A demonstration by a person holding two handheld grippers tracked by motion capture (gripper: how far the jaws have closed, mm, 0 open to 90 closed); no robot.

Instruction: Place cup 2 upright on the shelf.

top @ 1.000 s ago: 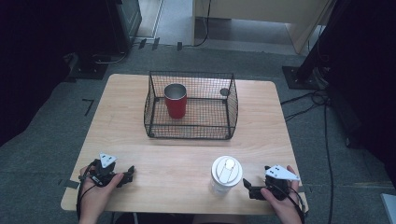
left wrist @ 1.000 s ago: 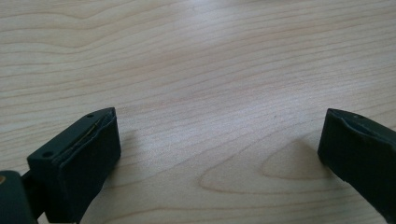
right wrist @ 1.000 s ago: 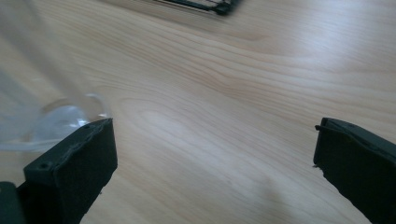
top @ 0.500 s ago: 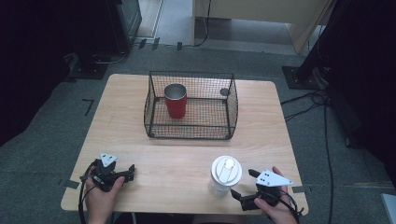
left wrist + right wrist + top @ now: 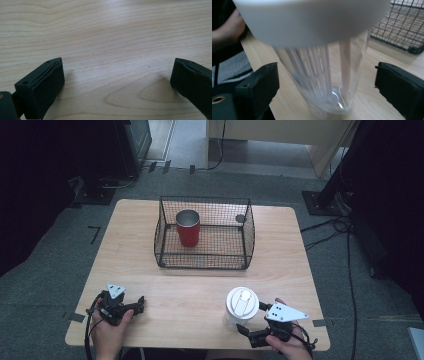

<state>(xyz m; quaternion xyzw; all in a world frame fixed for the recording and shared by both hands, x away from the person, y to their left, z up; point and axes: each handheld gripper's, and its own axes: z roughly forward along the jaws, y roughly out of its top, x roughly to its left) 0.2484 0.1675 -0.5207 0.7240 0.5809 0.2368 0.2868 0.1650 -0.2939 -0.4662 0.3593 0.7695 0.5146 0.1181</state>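
Observation:
A clear tumbler with a white lid [image 5: 242,303] stands near the table's front right. My right gripper [image 5: 251,320] reaches in from the front edge with its jaws on either side of the tumbler's lower part. In the right gripper view the tumbler [image 5: 322,82] stands between the jaws of that gripper [image 5: 325,72]. They have just been closing, and a gap still shows on each side, so the gripper is open. My left gripper [image 5: 141,304] rests at the front left, open over bare wood [image 5: 117,62]. A red cup [image 5: 188,227] stands upright inside the wire basket [image 5: 205,264].
The black wire basket sits in the middle of the wooden table [image 5: 150,270], toward the far side, with a small dark round piece [image 5: 240,218] on its far right wall. Bare wood lies between the two grippers. Cables and stands cover the floor beyond.
My right gripper has swung toward the front edge and left, so its jaws now flank the tumbler. The left gripper, tumbler and red cup have not moved.

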